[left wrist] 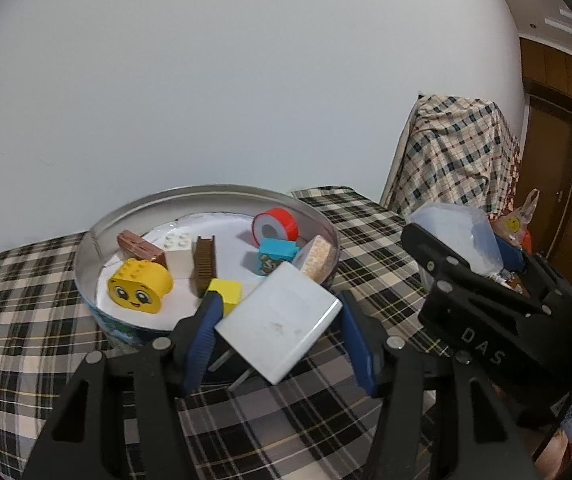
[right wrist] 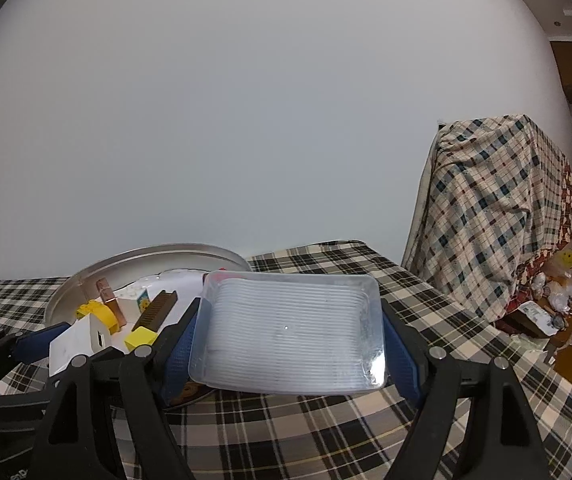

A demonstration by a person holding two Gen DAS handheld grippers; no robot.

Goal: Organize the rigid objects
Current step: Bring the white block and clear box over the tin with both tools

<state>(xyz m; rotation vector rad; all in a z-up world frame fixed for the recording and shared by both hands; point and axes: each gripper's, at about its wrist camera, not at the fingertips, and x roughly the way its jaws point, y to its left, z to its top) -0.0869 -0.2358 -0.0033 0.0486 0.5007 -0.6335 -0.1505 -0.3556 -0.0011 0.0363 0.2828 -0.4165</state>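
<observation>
The left gripper (left wrist: pixel 278 320) holds a white charger (left wrist: pixel 280 320) between its blue pads, jaws partly closed on its sides, the two metal prongs pointing down and back toward the handle. It hangs tilted just at the near rim of the round tin (left wrist: pixel 206 192), which lies straight ahead of it, so the left hand is the nearer one and, by my reckoning, only a short push forward and a release would drop the charger inside. The charger's flat face slopes up toward the tin, its long side running roughly across the jaws. The right gripper (right wrist: pixel 288 336), just to the right, stands wide and clamps a clear plastic box (right wrist: pixel 288 332) by its two short ends; the box looks empty, its ribbed face turned toward the camera, held above the checked tablecloth (right wrist: pixel 326 432). Inside the tin sit a yellow smiling brick (left wrist: pixel 140 286), a brown block (left wrist: pixel 142 246), a white brick (left wrist: pixel 176 250), a brown comb-like piece (left wrist: pixel 204 266), a small yellow cube (left wrist: pixel 226 294), a blue block (left wrist: pixel 276 258) and a red tape roll (left wrist: pixel 275 227).
</observation>
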